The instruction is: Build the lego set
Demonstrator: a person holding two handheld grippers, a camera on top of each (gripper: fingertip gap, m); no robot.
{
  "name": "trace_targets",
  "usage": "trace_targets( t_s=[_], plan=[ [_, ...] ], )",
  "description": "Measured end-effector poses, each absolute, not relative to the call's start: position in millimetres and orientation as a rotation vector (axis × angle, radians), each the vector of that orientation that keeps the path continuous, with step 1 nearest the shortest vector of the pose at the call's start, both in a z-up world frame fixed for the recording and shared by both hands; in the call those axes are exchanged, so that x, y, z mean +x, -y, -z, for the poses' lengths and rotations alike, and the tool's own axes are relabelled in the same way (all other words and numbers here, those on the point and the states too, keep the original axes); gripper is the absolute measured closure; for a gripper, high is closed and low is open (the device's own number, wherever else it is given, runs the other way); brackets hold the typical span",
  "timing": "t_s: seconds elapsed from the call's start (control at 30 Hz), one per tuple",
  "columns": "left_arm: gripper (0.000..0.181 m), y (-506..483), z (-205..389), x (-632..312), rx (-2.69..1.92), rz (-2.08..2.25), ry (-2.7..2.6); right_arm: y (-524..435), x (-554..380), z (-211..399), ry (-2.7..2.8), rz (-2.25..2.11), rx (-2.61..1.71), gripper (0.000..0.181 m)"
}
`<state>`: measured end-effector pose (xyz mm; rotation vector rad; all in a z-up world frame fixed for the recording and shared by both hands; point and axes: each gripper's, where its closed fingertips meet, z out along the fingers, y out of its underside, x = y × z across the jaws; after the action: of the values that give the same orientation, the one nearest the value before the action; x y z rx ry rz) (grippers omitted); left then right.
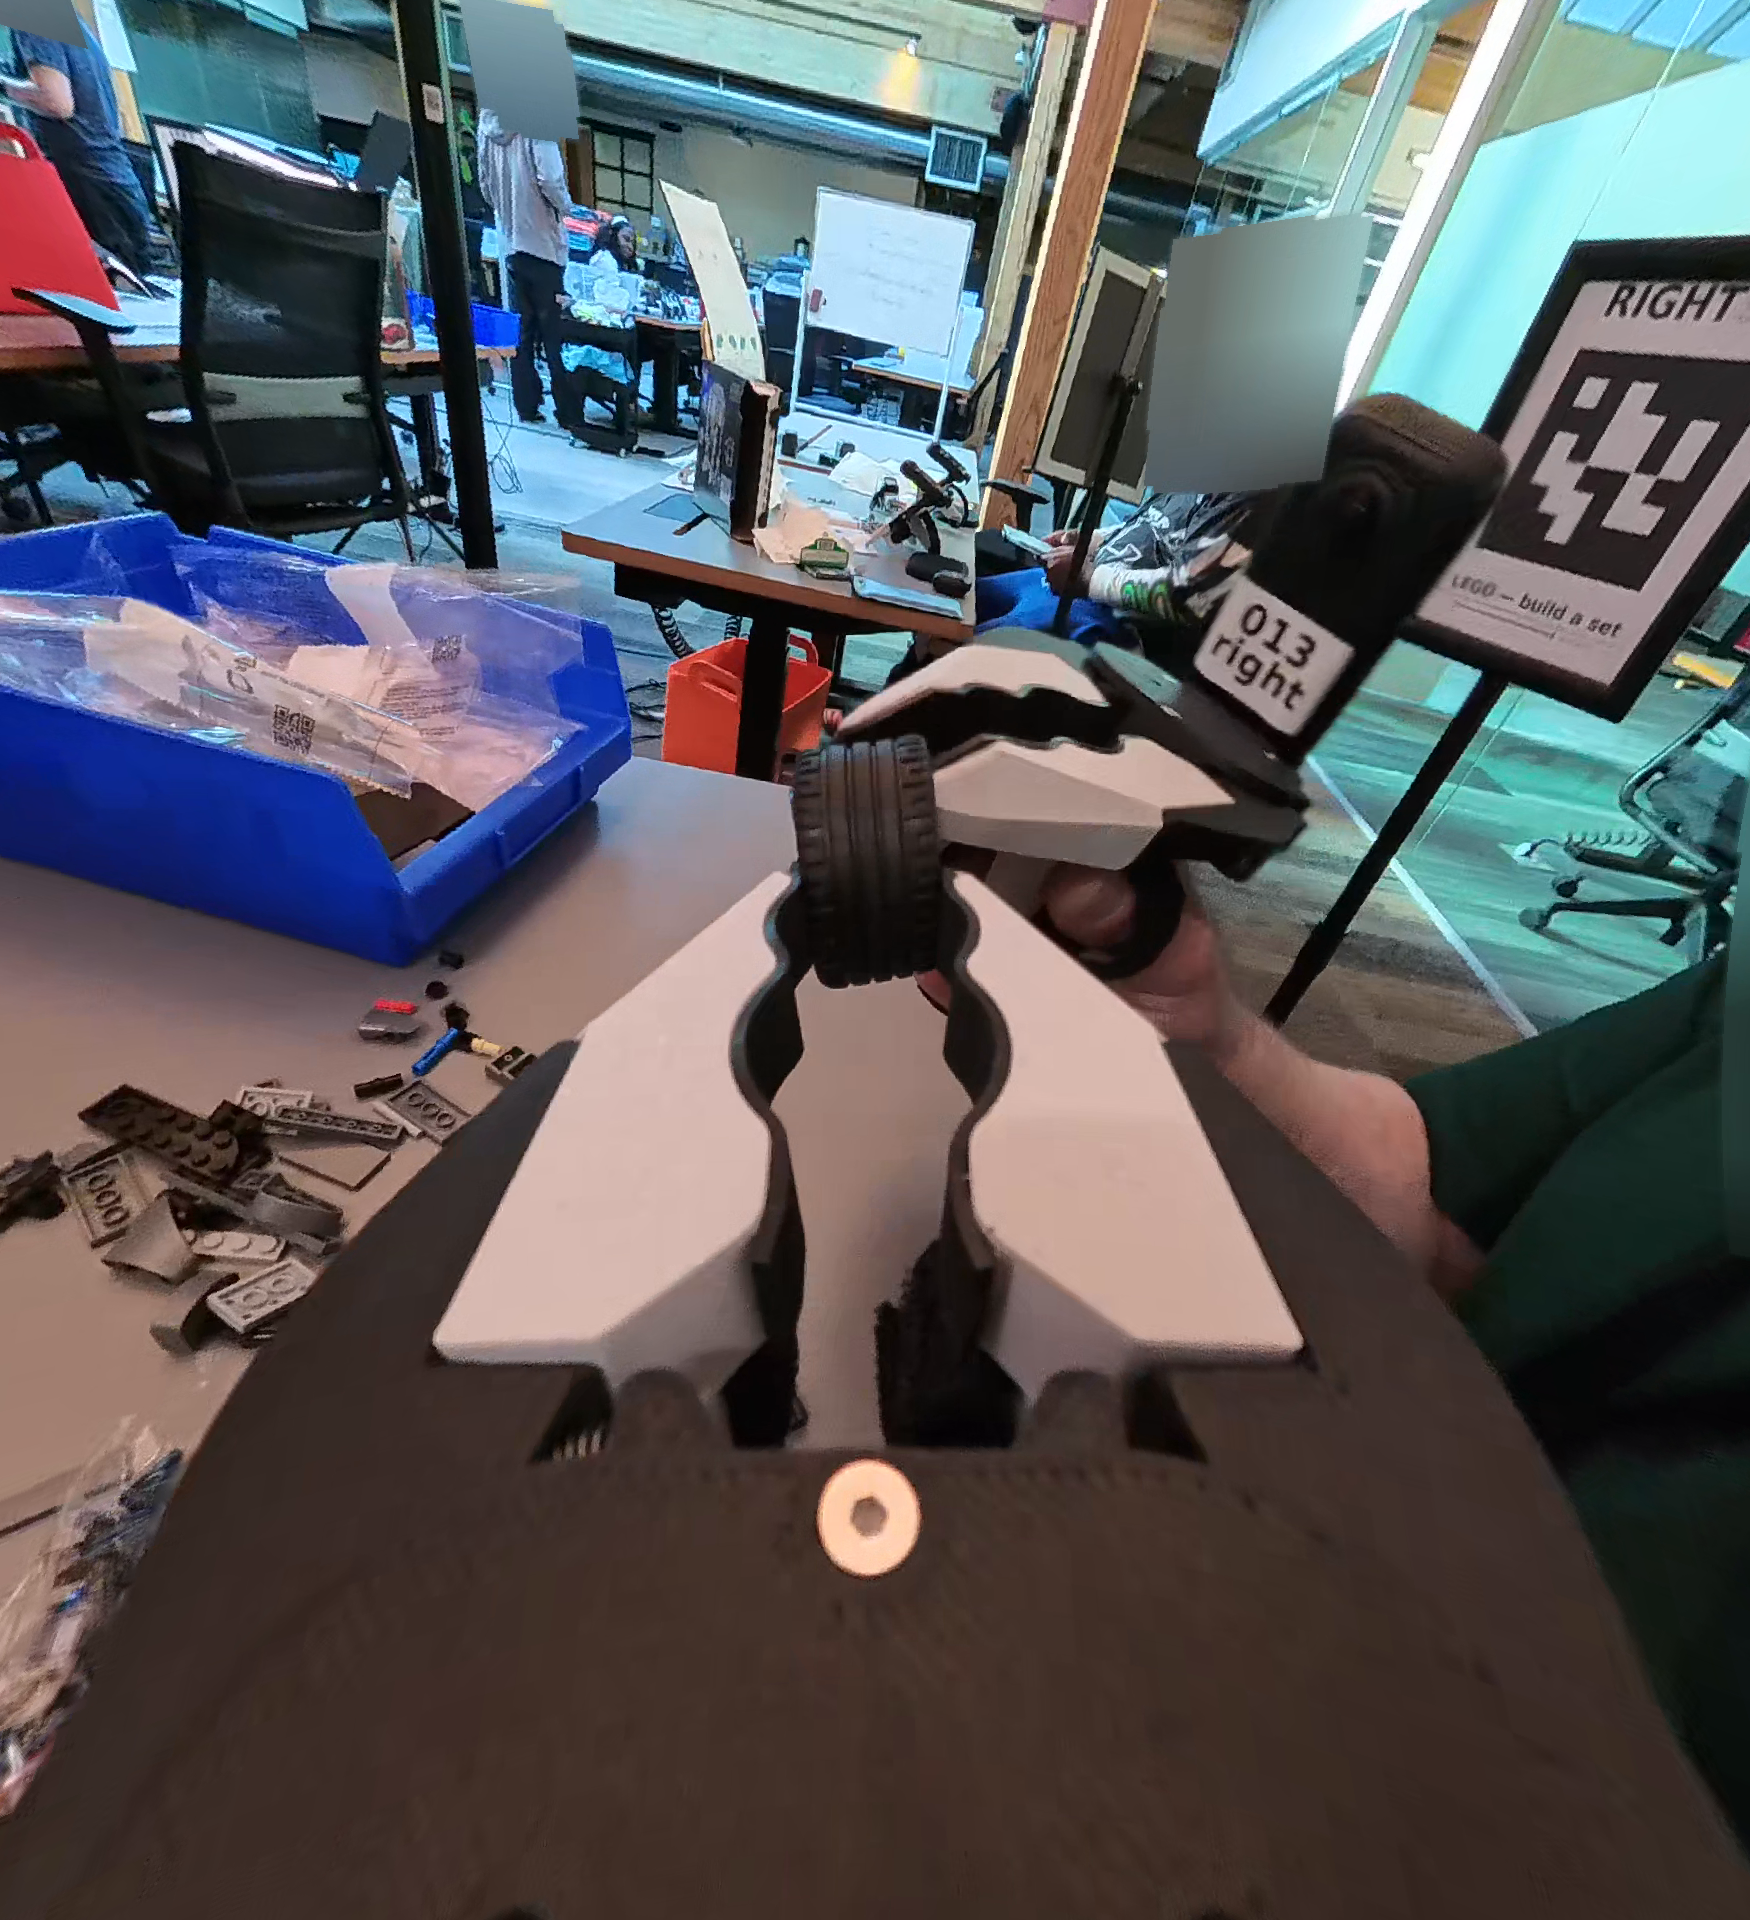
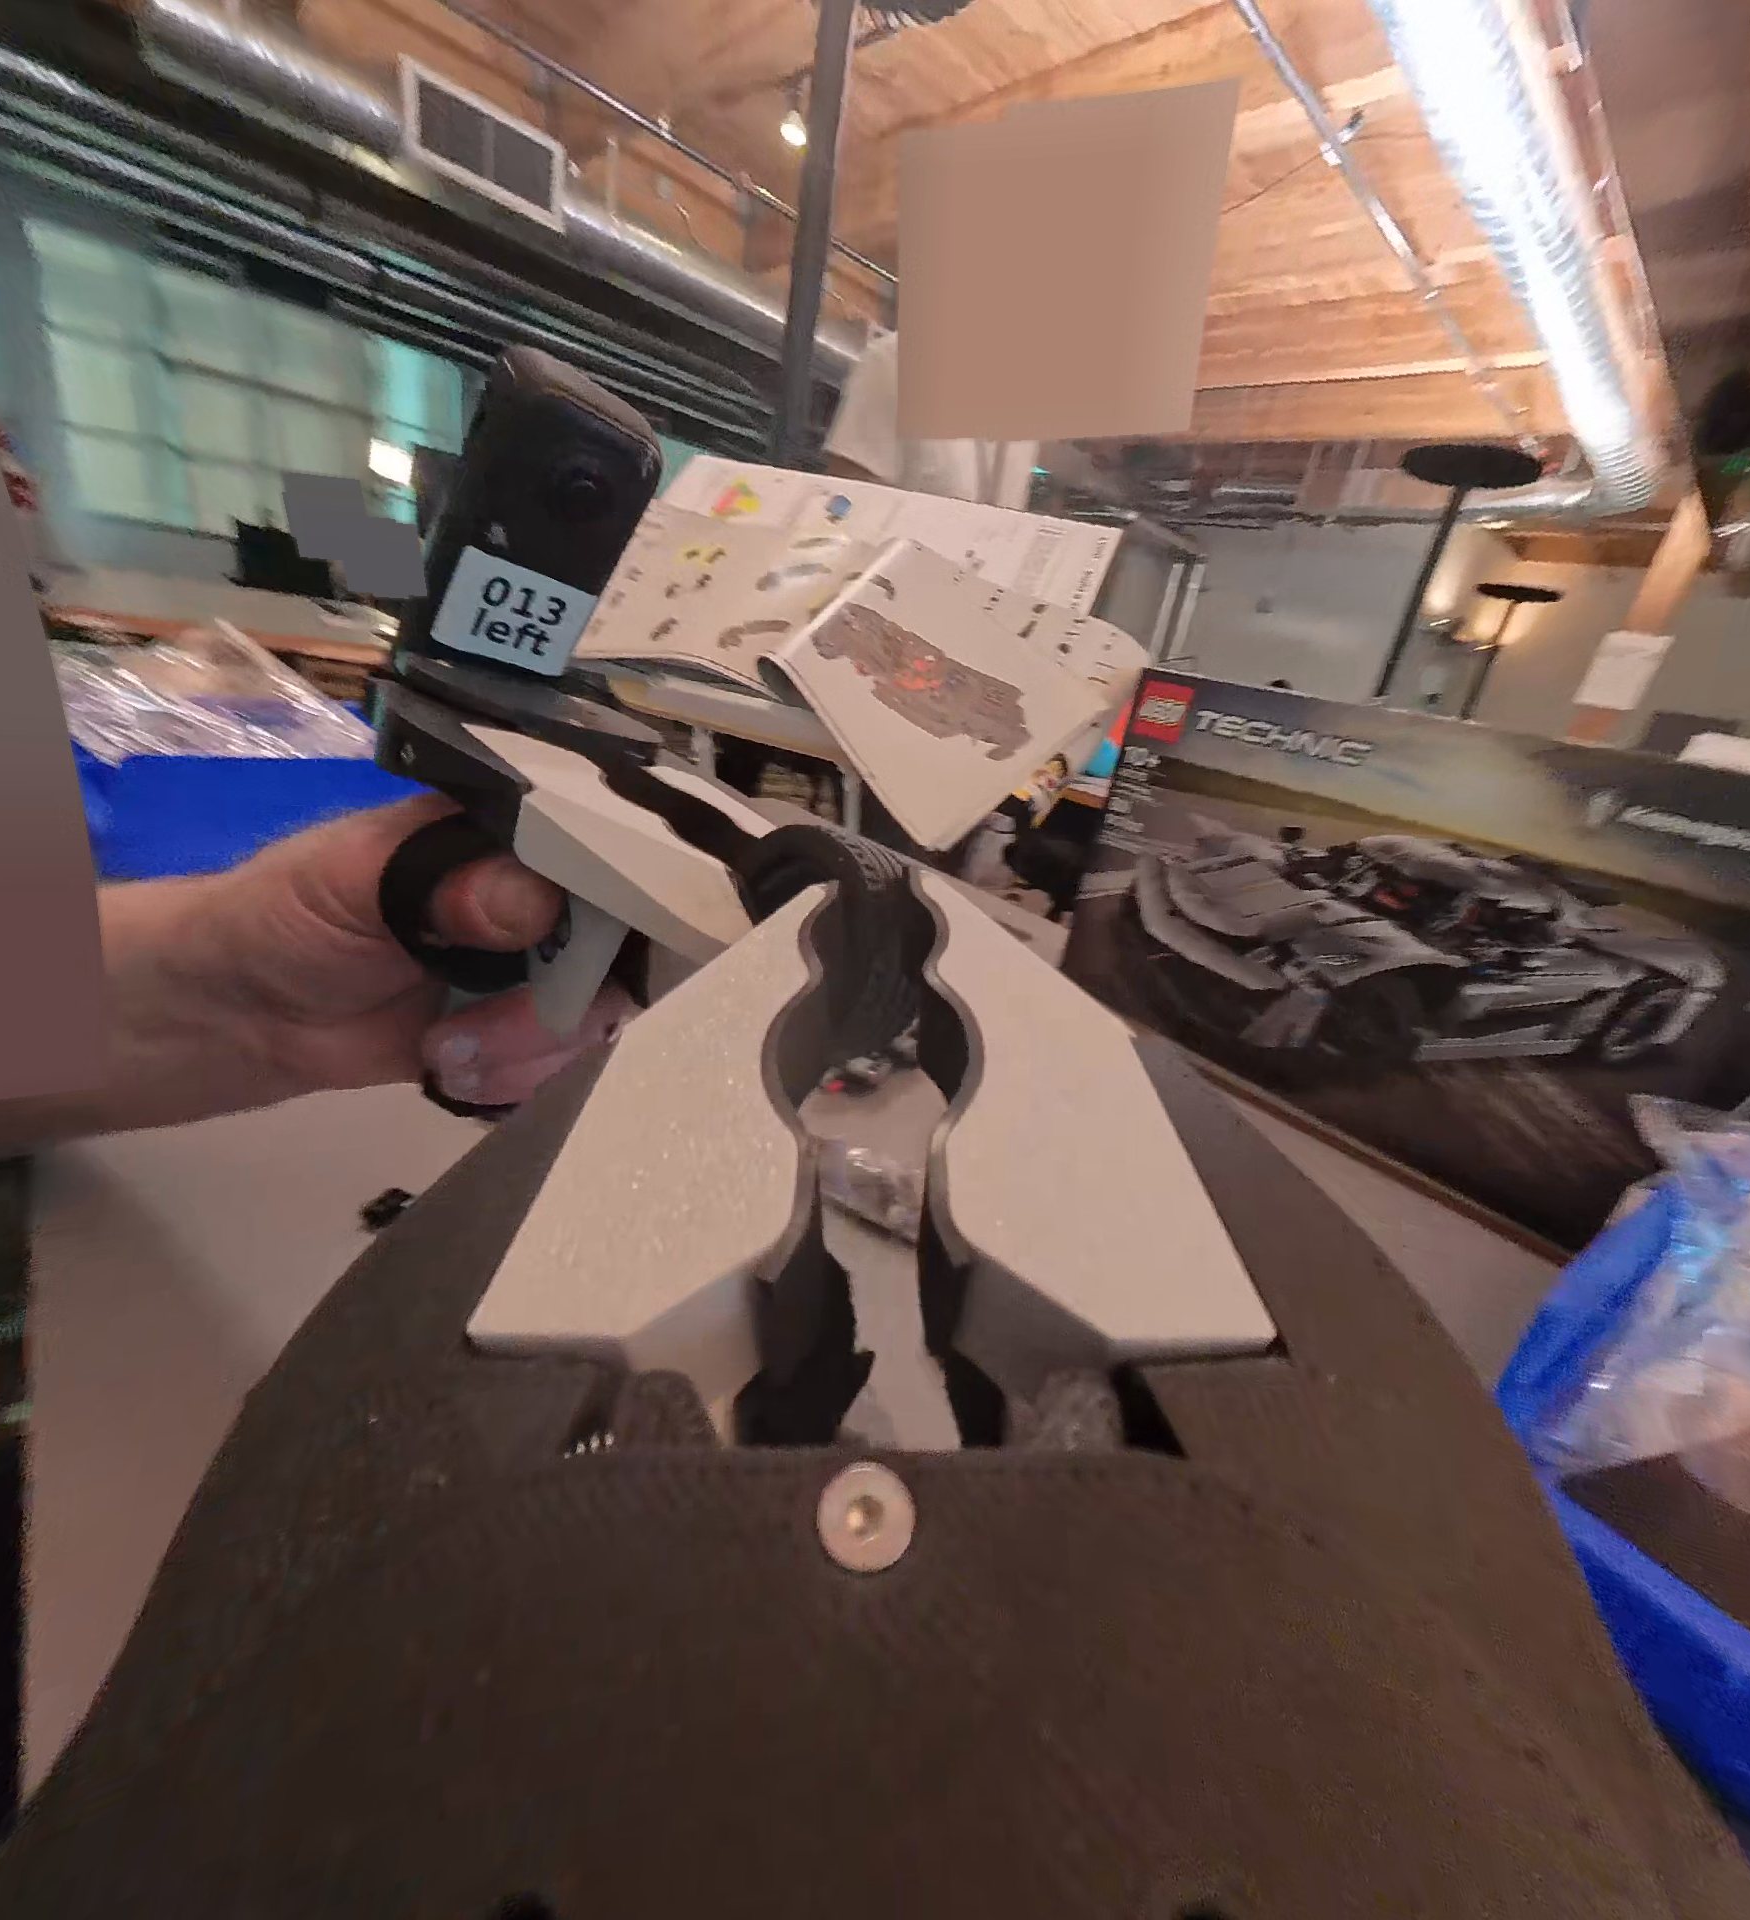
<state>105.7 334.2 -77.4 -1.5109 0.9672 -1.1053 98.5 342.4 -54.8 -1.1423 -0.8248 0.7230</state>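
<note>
A black rubber tyre [image 1: 866, 862] is held upright in the air above the grey table [image 1: 123, 1039]. My left gripper [image 1: 871, 904] is shut on its lower part, with a fingertip on each side wall. My right gripper [image 1: 902, 758] comes in from the right and clamps the tyre's upper part. In the right wrist view the tyre [image 2: 876, 935] sits between my right gripper's [image 2: 871, 904] tips, and the left gripper [image 2: 746, 862] reaches in from the left, held by a hand. I cannot see whether a rim is inside the tyre.
Loose grey and black Lego pieces [image 1: 216, 1174] lie on the table at the left, with a bag of parts [image 1: 40, 1621] nearer. A blue bin [image 1: 227, 790] holds empty plastic bags. An open instruction booklet [image 2: 902, 644], the set's box [image 2: 1422, 914] and another blue bin [image 2: 1681, 1507] stand at the right. Less than 4 cm separates the two grippers' tips.
</note>
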Motion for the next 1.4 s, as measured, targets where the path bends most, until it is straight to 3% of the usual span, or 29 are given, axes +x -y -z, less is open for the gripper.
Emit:
trace_targets(
  t_s=[0.23,0.4,0.67,0.77,0.87,0.97,1.4],
  plan=[
    [0.161,-325.8,79.8,104.9,-1.523,1.139,-1.075,-335.5,99.7,58.4,0.917,-0.961,-1.161,0.163],
    [0.161,-323.5,79.0,103.8,-1.517,1.123,-1.120,-330.3,98.7,56.7,0.954,-1.022,-1.154,0.175],
    [0.161,-320.8,78.2,104.0,-1.463,1.099,-1.208,-327.1,99.6,52.3,0.895,-1.383,-1.148,0.175],
    [0.161,-326.2,80.3,103.6,-1.485,1.066,-1.217,-333.6,100.4,54.1,0.871,-1.257,-1.163,0.172],
    [0.161,-325.4,83.0,102.6,-1.489,1.045,-1.245,-339.5,102.8,58.4,0.925,-0.934,-1.183,0.157],
    [0.161,-325.9,87.7,101.6,-1.505,0.993,-1.280,-338.5,101.6,62.9,0.994,-0.775,-1.180,0.159],
    [0.161,-307.6,88.9,101.1,-1.465,1.043,-1.434,-314.8,96.0,61.2,1.057,-1.418,-1.128,0.167]
  ],
)
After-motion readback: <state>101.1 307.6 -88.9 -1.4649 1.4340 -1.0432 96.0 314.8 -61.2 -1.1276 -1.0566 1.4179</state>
